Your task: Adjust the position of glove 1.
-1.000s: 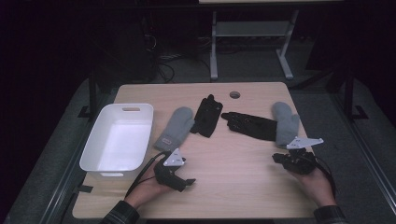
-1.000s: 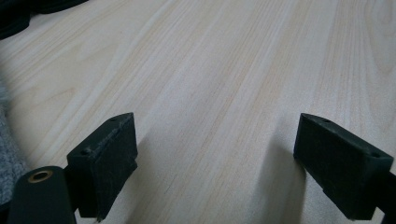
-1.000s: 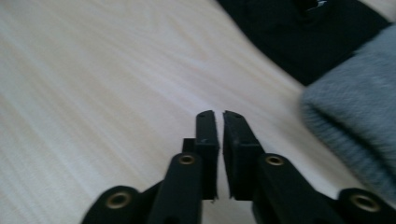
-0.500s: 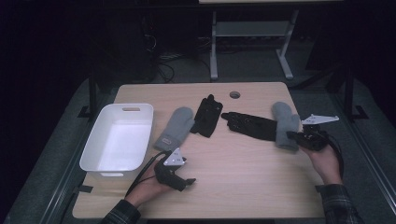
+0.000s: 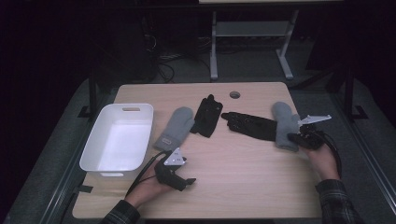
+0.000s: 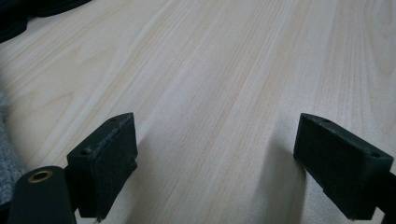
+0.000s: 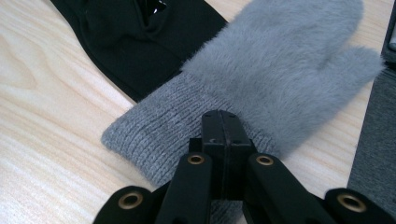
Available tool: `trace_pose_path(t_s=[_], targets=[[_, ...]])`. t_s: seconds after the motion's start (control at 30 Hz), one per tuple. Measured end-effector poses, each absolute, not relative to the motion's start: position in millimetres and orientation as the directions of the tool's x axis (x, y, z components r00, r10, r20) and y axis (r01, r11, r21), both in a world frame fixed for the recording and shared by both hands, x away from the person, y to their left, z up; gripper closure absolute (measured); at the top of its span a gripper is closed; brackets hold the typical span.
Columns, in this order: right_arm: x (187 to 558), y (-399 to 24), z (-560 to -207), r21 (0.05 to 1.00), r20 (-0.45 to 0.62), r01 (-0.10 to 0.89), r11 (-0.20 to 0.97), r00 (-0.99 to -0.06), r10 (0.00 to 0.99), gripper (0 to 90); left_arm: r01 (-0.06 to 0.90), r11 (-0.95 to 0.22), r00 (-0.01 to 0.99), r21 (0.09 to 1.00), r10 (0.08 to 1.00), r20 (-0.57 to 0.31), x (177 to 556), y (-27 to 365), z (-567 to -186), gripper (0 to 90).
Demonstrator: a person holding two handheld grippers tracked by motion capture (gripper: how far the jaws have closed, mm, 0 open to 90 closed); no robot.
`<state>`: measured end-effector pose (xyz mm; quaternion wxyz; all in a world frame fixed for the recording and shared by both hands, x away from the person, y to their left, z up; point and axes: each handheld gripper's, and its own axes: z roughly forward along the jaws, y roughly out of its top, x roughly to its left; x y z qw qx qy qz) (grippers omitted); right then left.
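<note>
Two grey mittens and two black gloves lie across the middle of the wooden table [image 5: 243, 182]. My right gripper [image 5: 294, 137] is at the cuff of the right grey mitten [image 5: 285, 123]. In the right gripper view its jaws [image 7: 222, 122] are pressed flat together over the ribbed cuff [image 7: 159, 135], and I see no fabric between them. A long black glove [image 5: 250, 125] lies partly under that mitten [image 7: 280, 70]. My left gripper [image 5: 187, 181] rests near the front left, jaws wide apart [image 6: 215, 163] over bare wood.
A white tub [image 5: 95, 158] stands at the left edge. The left grey mitten [image 5: 176, 127] and the short black glove [image 5: 208, 115] lie beside it. A round hole [image 5: 235, 94] is near the far edge. Dark floor drops off past the right edge.
My right hand has moved from the front right of the table away from me to the right mitten's cuff. The left hand has kept still.
</note>
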<state>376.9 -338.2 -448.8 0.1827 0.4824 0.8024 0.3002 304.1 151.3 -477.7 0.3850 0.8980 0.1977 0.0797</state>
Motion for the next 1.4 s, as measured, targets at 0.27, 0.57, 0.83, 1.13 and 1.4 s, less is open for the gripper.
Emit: trace_pose_path(t_s=[0.27,0.57,0.83,1.13,1.4], targets=[[370,-337,-449,0.649,-0.016,0.667,0.365,-0.467,0.884,90.0,0.293,-0.626,0.909,0.723,0.416,-0.008,304,151,-478,12.3],[353,-336,-448,0.634,-0.018,0.668,0.389,-0.491,0.871,90.0,0.293,-0.625,0.909,0.724,0.417,-0.008,304,151,-478,12.3],[337,-331,-446,0.62,-0.029,0.662,0.421,-0.517,0.856,90.0,0.293,-0.622,0.909,0.726,0.418,-0.008,304,151,-478,12.3],[312,-324,-445,0.618,-0.003,0.65,0.443,-0.561,0.828,90.0,0.292,-0.622,0.909,0.726,0.417,-0.009,304,151,-478,12.3],[288,-309,-443,0.614,0.017,0.625,0.481,-0.62,0.784,90.0,0.292,-0.624,0.909,0.724,0.416,-0.008,304,151,-478,12.4]])
